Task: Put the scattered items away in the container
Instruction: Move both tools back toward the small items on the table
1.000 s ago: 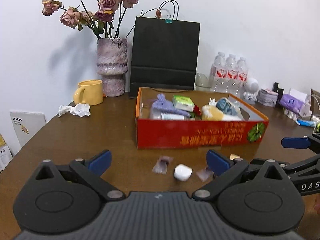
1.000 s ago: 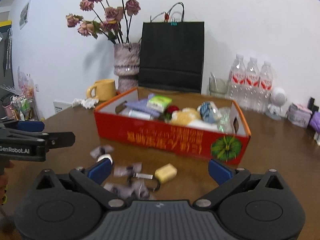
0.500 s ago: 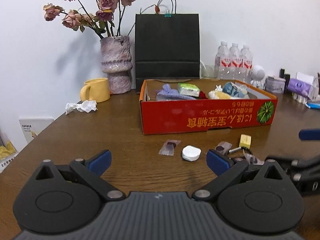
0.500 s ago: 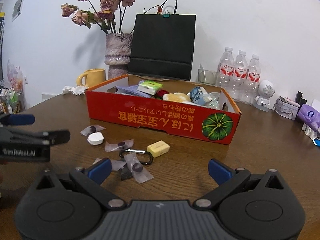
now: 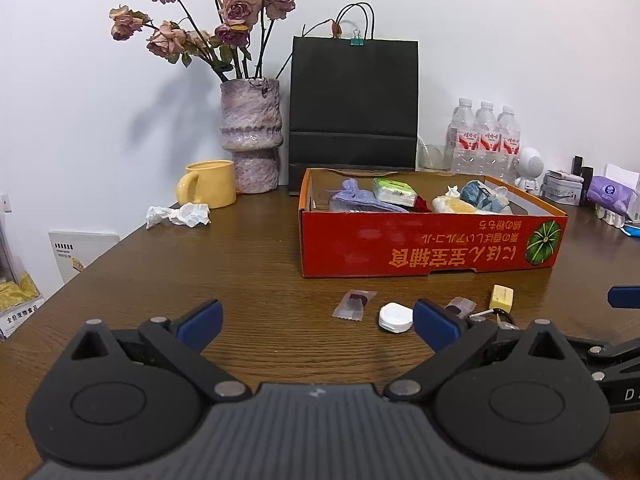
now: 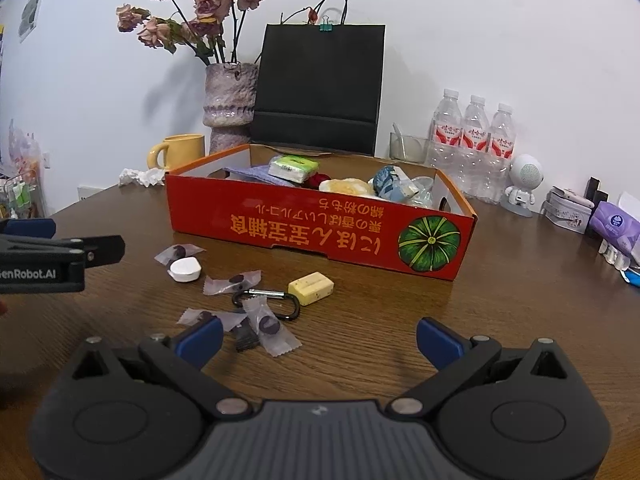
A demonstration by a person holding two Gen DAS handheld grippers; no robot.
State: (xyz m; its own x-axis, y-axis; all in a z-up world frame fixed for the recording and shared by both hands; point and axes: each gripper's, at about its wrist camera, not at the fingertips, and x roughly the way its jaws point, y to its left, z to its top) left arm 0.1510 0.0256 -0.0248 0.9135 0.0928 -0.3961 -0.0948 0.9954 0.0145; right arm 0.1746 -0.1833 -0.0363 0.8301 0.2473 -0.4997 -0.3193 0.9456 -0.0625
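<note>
A red cardboard box holding several items sits mid-table. In front of it lie scattered things: a white round case, wrapped purple candies, a yellow block and a black carabiner. My left gripper is open and empty, low over the wood, with the white case just inside its right finger. My right gripper is open and empty, with candies by its left finger. The left gripper's side shows at the left edge of the right wrist view.
Behind the box stand a black paper bag, a vase of dried roses, a yellow mug and water bottles. Crumpled tissue lies at the left. Small toiletries crowd the right edge.
Both grippers have pulled back from the box and dropped lower. The box looks farther off and the scattered items show more fully. Neither gripper's opening has changed.
</note>
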